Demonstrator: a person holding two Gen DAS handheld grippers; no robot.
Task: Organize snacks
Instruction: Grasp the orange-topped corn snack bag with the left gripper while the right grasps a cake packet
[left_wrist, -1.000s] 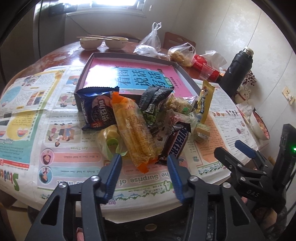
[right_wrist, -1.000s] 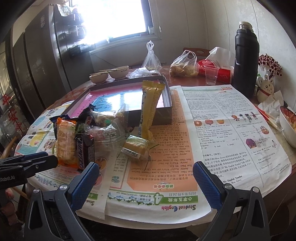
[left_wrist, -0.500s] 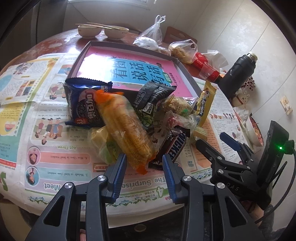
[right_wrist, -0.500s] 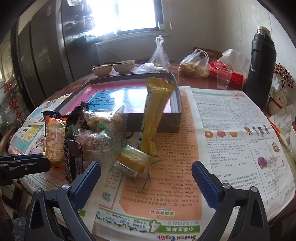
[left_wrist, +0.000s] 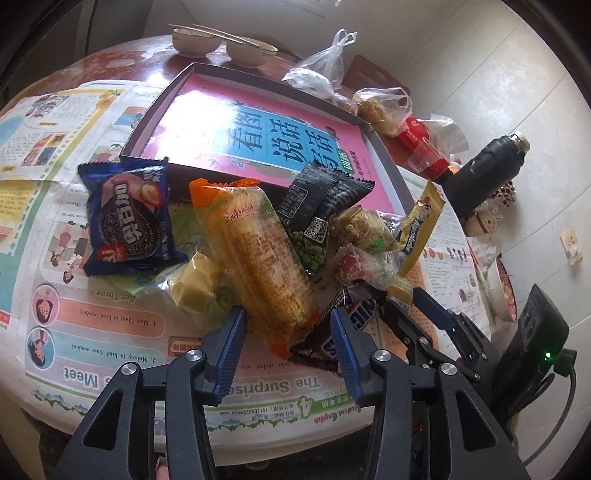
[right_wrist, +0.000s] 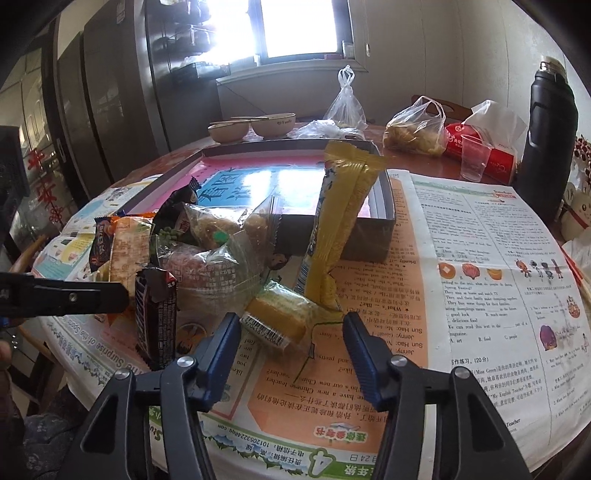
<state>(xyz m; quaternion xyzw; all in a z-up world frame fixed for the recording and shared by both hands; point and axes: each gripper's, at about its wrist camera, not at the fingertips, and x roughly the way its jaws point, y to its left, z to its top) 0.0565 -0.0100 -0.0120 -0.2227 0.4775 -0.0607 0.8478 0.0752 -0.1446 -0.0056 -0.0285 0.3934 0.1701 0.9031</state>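
Note:
A pile of snacks lies on newspaper in front of a shallow box (left_wrist: 159, 110) lined with a pink and blue book. My left gripper (left_wrist: 286, 321) is over the pile's near edge. Its jaws are opening, and the tail of an orange-ended cracker pack (left_wrist: 258, 251) lies between them without touching the pads. An Oreo pack (left_wrist: 129, 218) and a Snickers bar (left_wrist: 351, 321) flank it. My right gripper (right_wrist: 291, 325) is closing around a small yellow cake pack (right_wrist: 280, 317), and its pads are not pressing. A long yellow pack (right_wrist: 340, 214) leans on the box wall (right_wrist: 369, 232).
A black flask (right_wrist: 550, 140), a plastic cup (right_wrist: 474, 157), a red tissue pack (right_wrist: 491, 155) and tied plastic bags (right_wrist: 413, 129) stand at the back right. Two bowls (right_wrist: 229, 131) with chopsticks sit behind the box. The round table's edge (right_wrist: 332, 458) is just under the grippers.
Both grippers have come forward and down to the pile. The right jaws have narrowed from wide open around the cake pack. The left jaws narrowed, then widened a little.

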